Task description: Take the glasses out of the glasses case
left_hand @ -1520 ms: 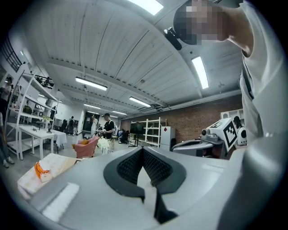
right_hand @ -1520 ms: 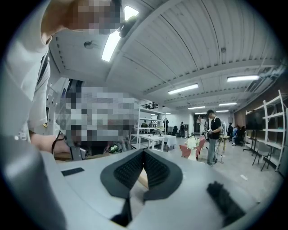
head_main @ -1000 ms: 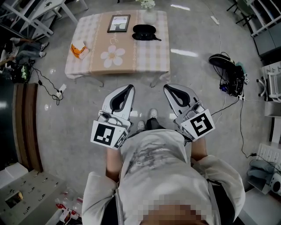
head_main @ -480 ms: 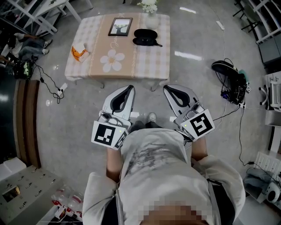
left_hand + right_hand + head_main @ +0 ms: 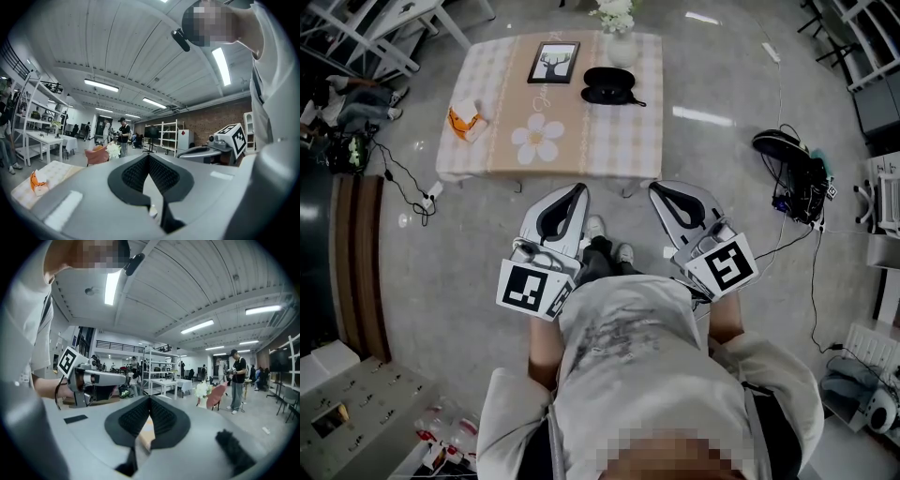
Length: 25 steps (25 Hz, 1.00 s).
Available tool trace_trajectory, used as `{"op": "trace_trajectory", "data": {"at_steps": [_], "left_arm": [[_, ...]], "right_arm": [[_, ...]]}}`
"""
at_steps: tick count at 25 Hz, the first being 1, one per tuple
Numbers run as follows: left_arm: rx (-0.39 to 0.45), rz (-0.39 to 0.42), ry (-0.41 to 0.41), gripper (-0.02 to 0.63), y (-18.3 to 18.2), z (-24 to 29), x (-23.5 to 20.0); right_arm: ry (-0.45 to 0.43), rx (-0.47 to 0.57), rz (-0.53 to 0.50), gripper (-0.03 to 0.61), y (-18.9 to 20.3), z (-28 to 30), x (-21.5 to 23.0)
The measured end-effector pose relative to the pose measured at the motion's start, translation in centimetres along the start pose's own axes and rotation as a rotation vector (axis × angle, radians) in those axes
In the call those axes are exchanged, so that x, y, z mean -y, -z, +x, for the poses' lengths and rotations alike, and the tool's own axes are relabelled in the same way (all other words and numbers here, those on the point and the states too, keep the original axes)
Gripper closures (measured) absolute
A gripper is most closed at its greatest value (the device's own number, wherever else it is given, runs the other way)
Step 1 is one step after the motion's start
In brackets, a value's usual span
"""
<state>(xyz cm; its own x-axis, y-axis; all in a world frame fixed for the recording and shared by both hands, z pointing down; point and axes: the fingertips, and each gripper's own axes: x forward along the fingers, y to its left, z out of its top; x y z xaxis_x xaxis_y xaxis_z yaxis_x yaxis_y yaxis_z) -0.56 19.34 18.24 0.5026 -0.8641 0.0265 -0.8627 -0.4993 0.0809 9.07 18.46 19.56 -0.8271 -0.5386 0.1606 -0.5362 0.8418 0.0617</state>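
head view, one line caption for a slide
Person facing a low table with a black glasses case on it, left gripper and right gripper shut and empty

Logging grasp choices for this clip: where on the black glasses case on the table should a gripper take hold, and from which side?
Probably across the short width of the glasses case, near its middle, coming from the near edge of the table. It lies with its long side along that edge, the picture frame is at its left and the flowers stand behind it.
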Motion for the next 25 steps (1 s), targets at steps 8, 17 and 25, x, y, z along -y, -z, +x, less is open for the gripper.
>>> {"op": "trace_trajectory", "data": {"at_steps": [8,17,25], "left_arm": [[0.012,-0.005,0.022,0.606,-0.2,2.5,-3.3],[-0.003,-0.007,0.048,0.606,-0.2,5.1,-7.5],[-0.007,-0.003,0.067,0.606,-0.1,7.4,-11.1]], "right_arm": [[0.027,-0.003,-0.023,0.561,-0.5,3.1,2.1],[0.045,-0.012,-0.015,0.561,-0.8,7.4,4.2],[0.057,-0.014,-0.018,0.561,-0.9,11.3,6.0]]}}
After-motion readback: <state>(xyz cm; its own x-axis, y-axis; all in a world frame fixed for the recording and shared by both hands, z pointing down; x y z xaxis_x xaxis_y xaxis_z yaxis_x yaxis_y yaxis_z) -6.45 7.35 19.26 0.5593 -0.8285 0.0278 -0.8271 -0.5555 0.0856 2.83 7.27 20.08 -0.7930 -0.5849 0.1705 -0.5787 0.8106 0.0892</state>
